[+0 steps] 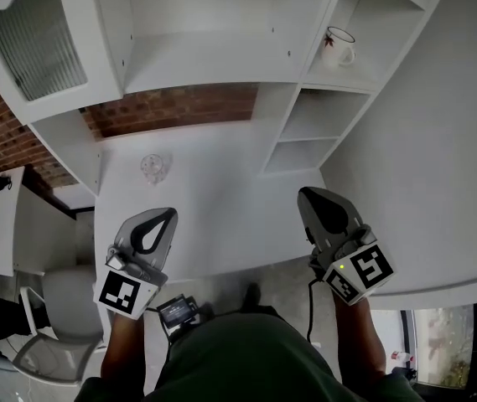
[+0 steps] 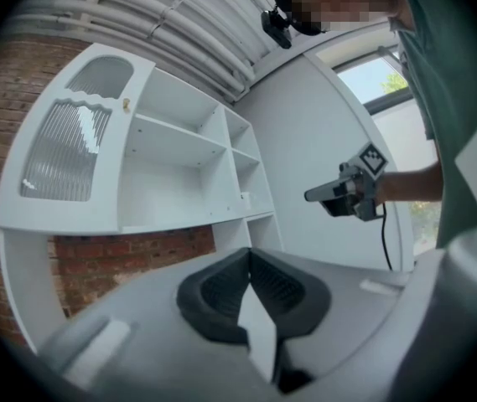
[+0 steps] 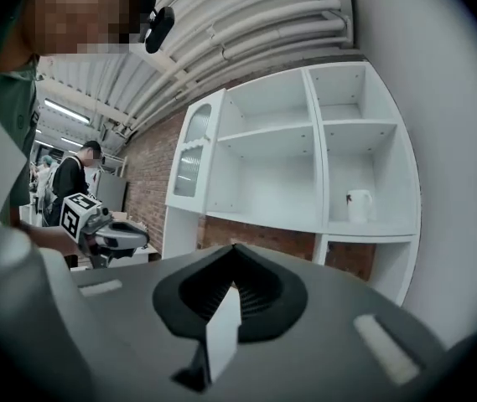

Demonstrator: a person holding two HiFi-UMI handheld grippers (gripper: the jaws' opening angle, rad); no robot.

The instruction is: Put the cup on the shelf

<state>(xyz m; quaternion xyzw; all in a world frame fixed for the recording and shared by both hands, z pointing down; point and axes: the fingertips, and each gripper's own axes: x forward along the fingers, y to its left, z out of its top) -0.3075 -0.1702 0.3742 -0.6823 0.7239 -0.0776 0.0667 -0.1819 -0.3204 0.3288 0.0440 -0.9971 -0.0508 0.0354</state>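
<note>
A white cup with a small dark mark stands upright in a right-hand compartment of the white shelf unit; the right gripper view shows the cup there too. My right gripper hangs over the white table, well below the cup and apart from it, shut with nothing in it; its jaws meet in a point. On the left, my left gripper is also shut and empty, its jaws pressed together. Each gripper shows in the other's view: right gripper, left gripper.
A small clear glass object sits on the white table ahead of the left gripper. A glass-fronted cabinet door is at the shelf's left. Brick wall shows behind. A grey chair stands at lower left.
</note>
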